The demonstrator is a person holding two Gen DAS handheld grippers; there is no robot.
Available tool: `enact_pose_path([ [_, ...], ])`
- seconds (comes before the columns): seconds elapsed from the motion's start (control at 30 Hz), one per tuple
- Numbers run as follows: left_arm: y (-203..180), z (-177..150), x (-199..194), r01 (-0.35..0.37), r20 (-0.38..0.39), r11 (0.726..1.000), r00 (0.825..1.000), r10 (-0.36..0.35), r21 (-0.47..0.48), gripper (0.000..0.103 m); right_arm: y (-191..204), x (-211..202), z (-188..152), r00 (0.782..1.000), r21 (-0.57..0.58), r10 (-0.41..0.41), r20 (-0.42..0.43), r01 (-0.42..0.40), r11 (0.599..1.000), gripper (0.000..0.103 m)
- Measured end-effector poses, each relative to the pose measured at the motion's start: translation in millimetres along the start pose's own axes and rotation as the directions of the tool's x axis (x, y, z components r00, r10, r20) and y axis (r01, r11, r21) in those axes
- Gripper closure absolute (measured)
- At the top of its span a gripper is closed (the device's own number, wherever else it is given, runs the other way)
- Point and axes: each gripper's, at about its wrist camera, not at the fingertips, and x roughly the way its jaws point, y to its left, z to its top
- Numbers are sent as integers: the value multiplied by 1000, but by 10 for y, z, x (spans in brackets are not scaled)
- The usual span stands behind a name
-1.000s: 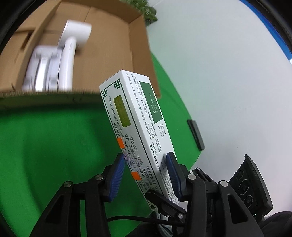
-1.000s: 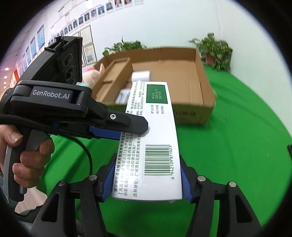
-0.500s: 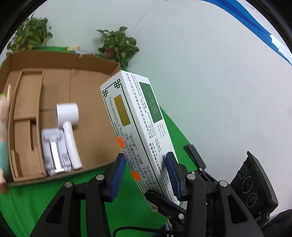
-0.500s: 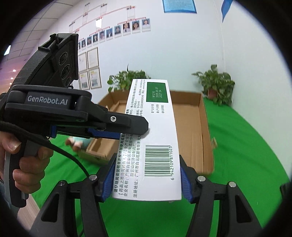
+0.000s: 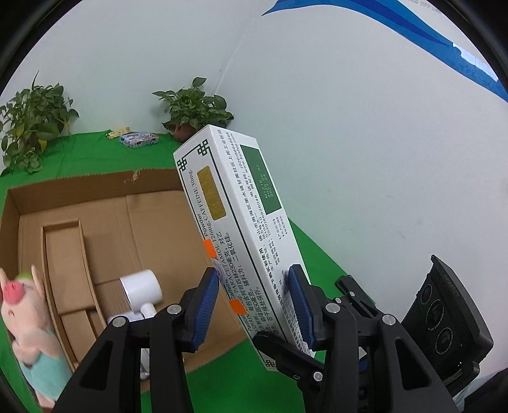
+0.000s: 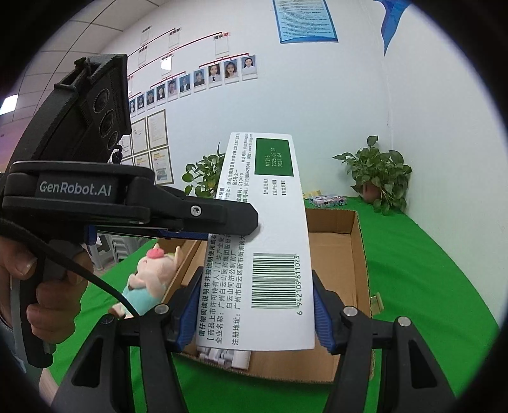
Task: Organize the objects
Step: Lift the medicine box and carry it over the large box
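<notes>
White med box (image 6: 263, 241) held tilted above cardboard box (image 6: 360, 254).

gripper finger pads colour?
Blue ribbed pads on the left gripper, clearest in left wrist view.

Tongs (image 5: 254, 305) clamped across white medicine box (image 5: 235, 228), tilted above cardboard box (image 5: 95, 197). Blurred plush pig (image 5: 28, 330) at left, possibly touching its wall.

potted plants (image 5: 197, 108) | framed wall photos (image 6: 219, 71) | blue poster (image 6: 306, 20)
</notes>
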Motion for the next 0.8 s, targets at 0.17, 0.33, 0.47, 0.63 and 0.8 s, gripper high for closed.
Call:
enact_pose_path([
  [0.17,50,258,2,-18,-8,1000,1000,18,24,60,86,150,117,1000,24,6,6,-7,1000,44],
  [0.33,134,543,56,-25,-30,999,999,27,37,60,54,334,279,1000,51,9,-7,-9,999,44],
  [0.47,219,635,223,-38,-75,999,996,40,38,60,-32,545,271,998,81,13,-59,-8,997,44],
  [0.63,456,418,630,-55,-161,999,985,54,0,60,-151,789,24,987,133,34,-159,-13,991,44],
  [0.8,747,91,1047,-66,-253,996,966,47,-67,60,-291,1073,-369,963,166,59,-265,-15,986,44],
])
